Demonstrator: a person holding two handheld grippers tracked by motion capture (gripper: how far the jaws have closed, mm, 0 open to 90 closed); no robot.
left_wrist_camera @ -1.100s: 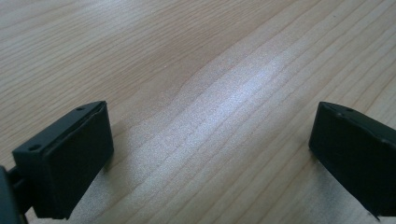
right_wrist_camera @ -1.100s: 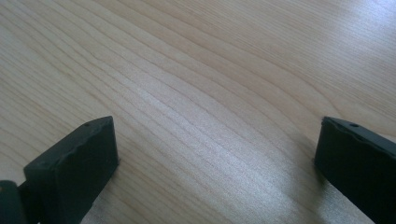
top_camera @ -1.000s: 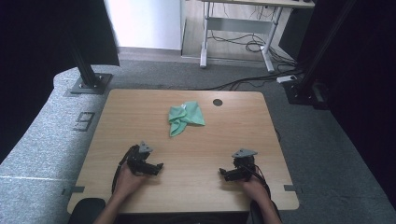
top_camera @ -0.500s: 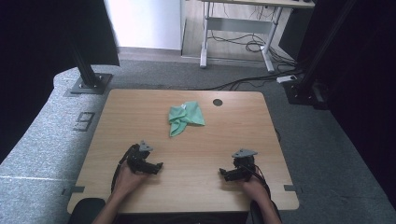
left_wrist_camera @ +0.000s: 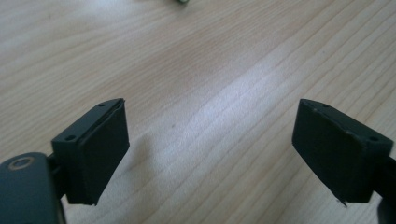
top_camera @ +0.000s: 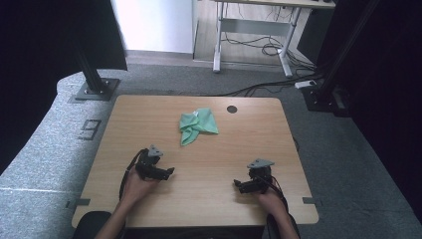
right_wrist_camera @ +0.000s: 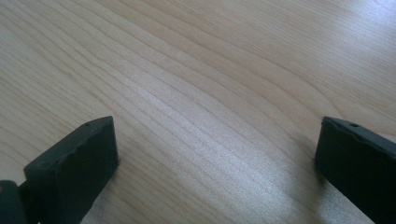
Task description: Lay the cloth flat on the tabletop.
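You have one wooden table (top_camera: 149,114), one crumpled green cloth (top_camera: 196,124) lying on it, and two tongs: left tongs (top_camera: 166,172) and right tongs (top_camera: 240,185).

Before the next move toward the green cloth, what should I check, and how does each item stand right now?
1. Left gripper open: ok; in the left gripper view its jaws stand wide apart over bare wood.
2. Right gripper open: ok; jaws wide apart, nothing between them.
3. Cloth free: ok; it lies crumpled on the table, apart from both grippers.
4. Path to the cloth clear: ok; bare wood lies between it and each gripper.
5. Cloth away from the table hole: ok; they lie close but apart.
6. Cloth's folds and layers: cannot tell; too small in the high view.
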